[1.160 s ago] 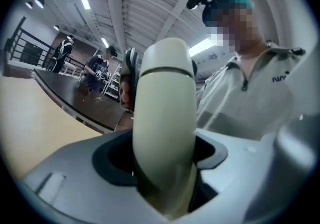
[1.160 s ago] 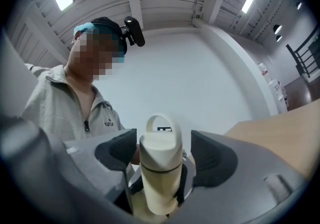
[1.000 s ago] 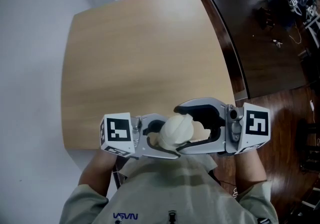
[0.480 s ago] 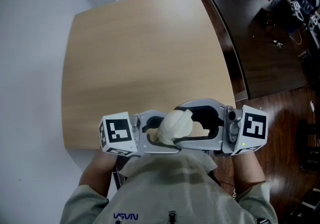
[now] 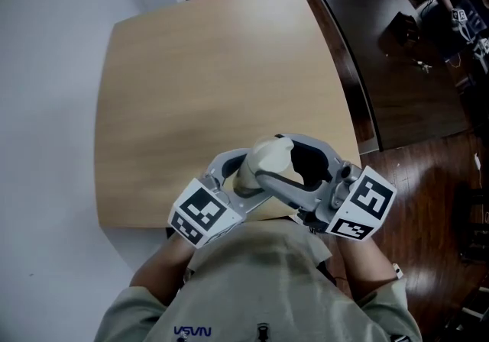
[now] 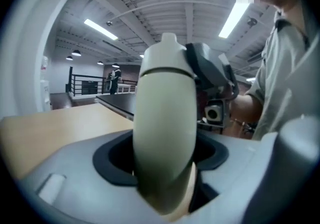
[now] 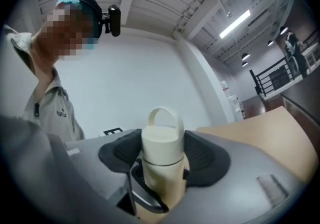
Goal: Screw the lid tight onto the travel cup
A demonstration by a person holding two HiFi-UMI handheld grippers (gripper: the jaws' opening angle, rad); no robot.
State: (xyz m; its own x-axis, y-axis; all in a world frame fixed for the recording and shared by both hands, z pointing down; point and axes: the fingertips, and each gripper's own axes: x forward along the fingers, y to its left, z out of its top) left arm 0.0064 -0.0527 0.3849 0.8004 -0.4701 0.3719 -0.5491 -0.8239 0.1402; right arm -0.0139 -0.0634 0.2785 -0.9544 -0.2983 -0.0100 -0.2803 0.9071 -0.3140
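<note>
The cream, round-bodied travel cup (image 6: 165, 103) sits over the table's (image 5: 214, 73) six o'clock edge, clamped in the left gripper (image 6: 162, 157). The right gripper (image 7: 161, 160) squeezes its loop-handled lid (image 7: 161, 138).

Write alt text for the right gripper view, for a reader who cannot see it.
A cream travel cup sits centre frame, its loop-handled lid gripped between the dark pads of the right tongs. Behind are a light wooden table at right, a white wall, and the person in a grey shirt at left.
</note>
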